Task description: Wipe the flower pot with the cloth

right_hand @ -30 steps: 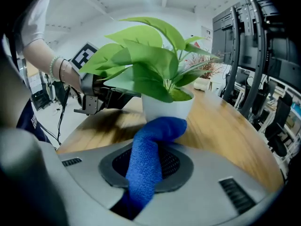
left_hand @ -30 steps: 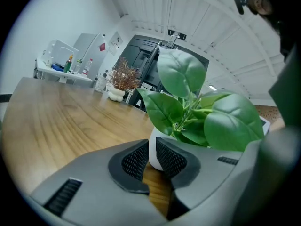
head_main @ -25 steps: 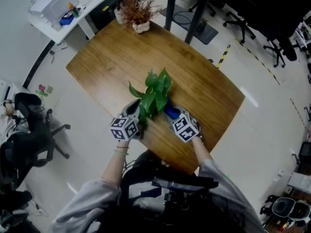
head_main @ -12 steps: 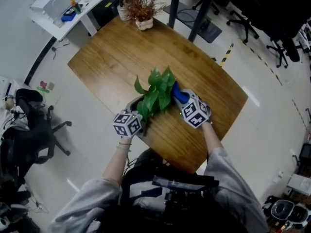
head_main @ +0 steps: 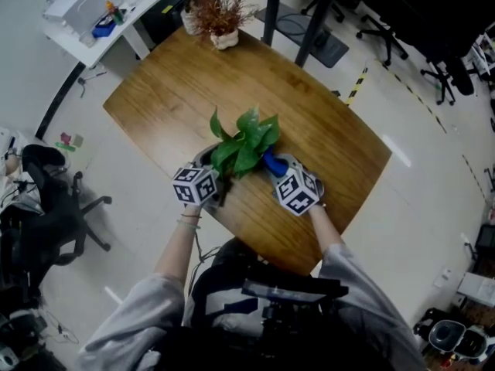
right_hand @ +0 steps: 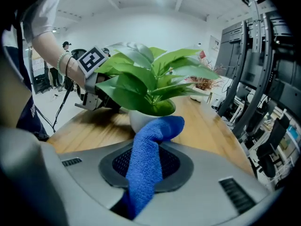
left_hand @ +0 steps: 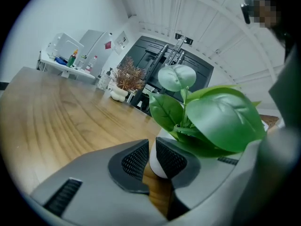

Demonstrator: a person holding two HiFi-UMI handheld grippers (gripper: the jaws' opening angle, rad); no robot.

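The flower pot [left_hand: 155, 160], white with broad green leaves [head_main: 244, 147], stood on a wooden table [head_main: 174, 99] close to the person's edge, between the two grippers. The left gripper [left_hand: 152, 161] had its jaws nearly together, pinching the pot's rim between the ribbed pads. The right gripper [right_hand: 146, 166] was clamped on a blue cloth [right_hand: 149, 152], whose bunched upper end lay against the pot's side just under the leaves.

The tabletop was warm brown with a clear grain and rounded corners. A dried plant [head_main: 219, 15] in a small white pot sat at the far corner. The floor [head_main: 421, 207] around it was pale and glossy, marked by a strip of yellow-and-black tape [head_main: 356, 88]. A white side table [head_main: 99, 15] carrying bottles stood beyond, and a black office chair [head_main: 48, 216] to the left.
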